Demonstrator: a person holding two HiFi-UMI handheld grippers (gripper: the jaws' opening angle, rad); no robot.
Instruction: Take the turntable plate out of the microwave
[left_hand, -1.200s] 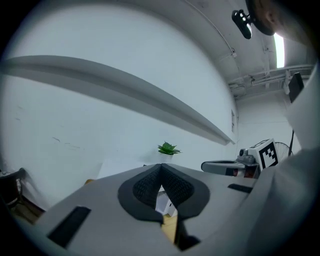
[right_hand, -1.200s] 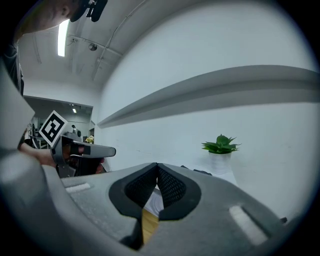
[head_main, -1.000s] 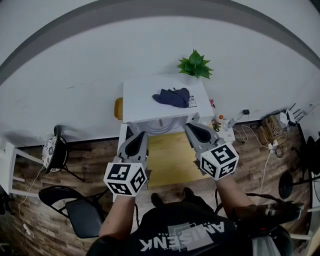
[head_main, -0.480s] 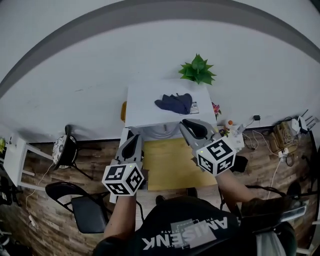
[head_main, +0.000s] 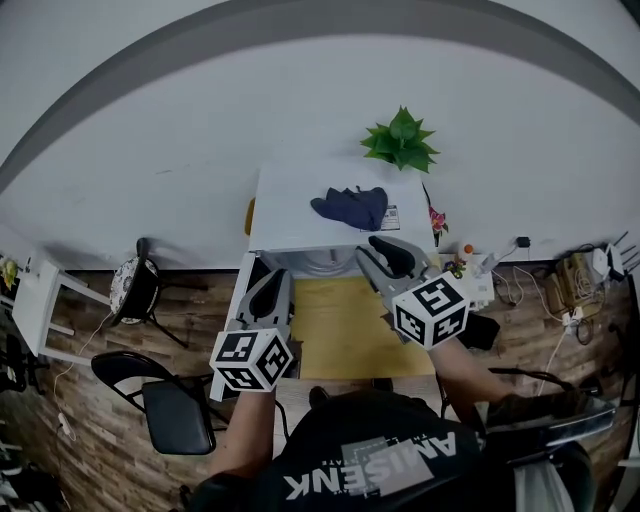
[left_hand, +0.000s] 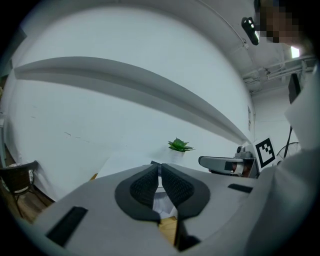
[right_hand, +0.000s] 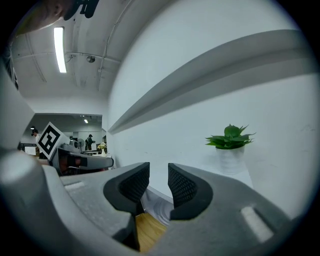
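Microwave (head_main: 290, 210), yellow surface (head_main: 340, 335) — white wall (head_main: 300, 100), wood floor (head_main: 80, 440)

A cloth (head_main: 350, 207) lies on the microwave (head_main: 290, 220), a plant (head_main: 402, 141) behind it.

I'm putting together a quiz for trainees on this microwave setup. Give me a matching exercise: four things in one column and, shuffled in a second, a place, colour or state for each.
1. cloth
2. plant
3. left gripper
4. right gripper

A. jaws apart, nothing between them
B. green leaves
C. lies on top of the microwave
D. jaws together

Pairs: 1-C, 2-B, 3-D, 4-A.
The right gripper's jaws have just been opening.
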